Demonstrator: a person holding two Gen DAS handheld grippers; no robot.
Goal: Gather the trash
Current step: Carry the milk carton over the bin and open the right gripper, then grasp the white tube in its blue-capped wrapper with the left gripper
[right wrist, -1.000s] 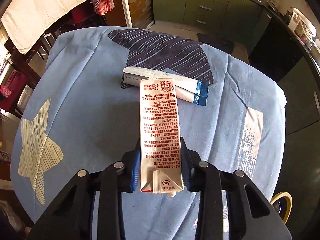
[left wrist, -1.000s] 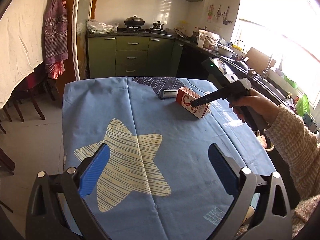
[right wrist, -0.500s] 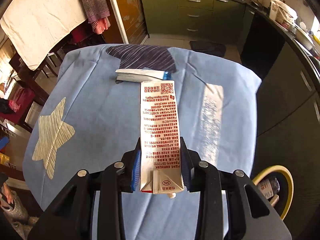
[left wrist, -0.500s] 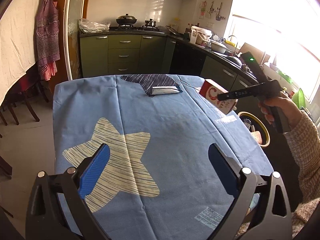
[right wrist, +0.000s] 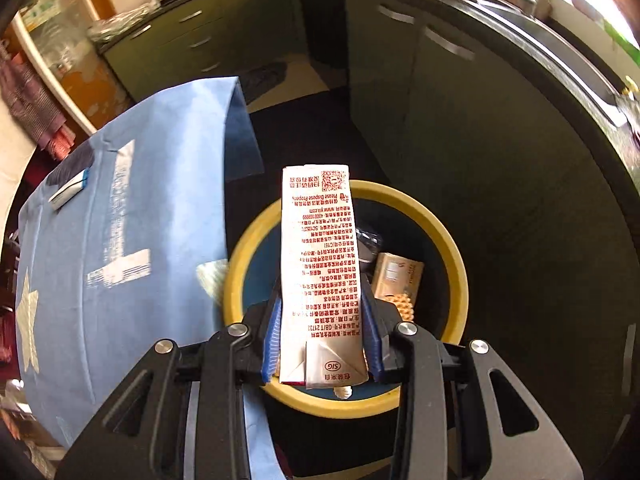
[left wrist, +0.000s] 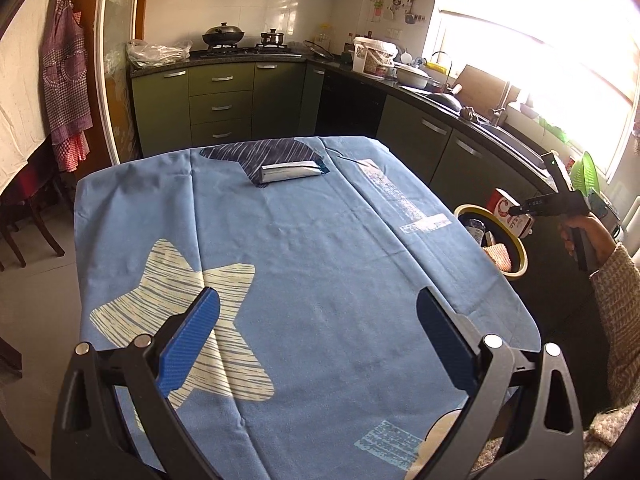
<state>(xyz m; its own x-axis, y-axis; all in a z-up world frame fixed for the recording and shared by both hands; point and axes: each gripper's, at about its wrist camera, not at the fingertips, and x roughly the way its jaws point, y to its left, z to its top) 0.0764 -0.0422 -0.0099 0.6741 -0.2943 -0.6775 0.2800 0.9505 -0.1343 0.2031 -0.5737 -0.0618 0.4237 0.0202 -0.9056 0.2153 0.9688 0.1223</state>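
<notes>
My right gripper (right wrist: 322, 308) holds a white milk carton (right wrist: 320, 264) with red print directly above a yellow-rimmed bin (right wrist: 452, 264) on the floor beside the table. Its jaws are opening, with the carton still between the blue pads. In the left wrist view the carton (left wrist: 508, 212) and right gripper (left wrist: 520, 210) hang over the bin (left wrist: 516, 252) at the right. My left gripper (left wrist: 316, 304) is open and empty over the near part of the blue-clothed table (left wrist: 320, 240). A long white box with a blue end (left wrist: 290, 171) lies at the table's far side.
The bin holds several pieces of trash, among them a tan box (right wrist: 398, 274). Dark green kitchen cabinets (left wrist: 220, 108) and a counter with a sink run behind and to the right. A chair (left wrist: 24, 216) stands left of the table.
My right gripper has carried the carton off the table to the right and now hangs over the bin. The left gripper has shifted slightly over the table.
</notes>
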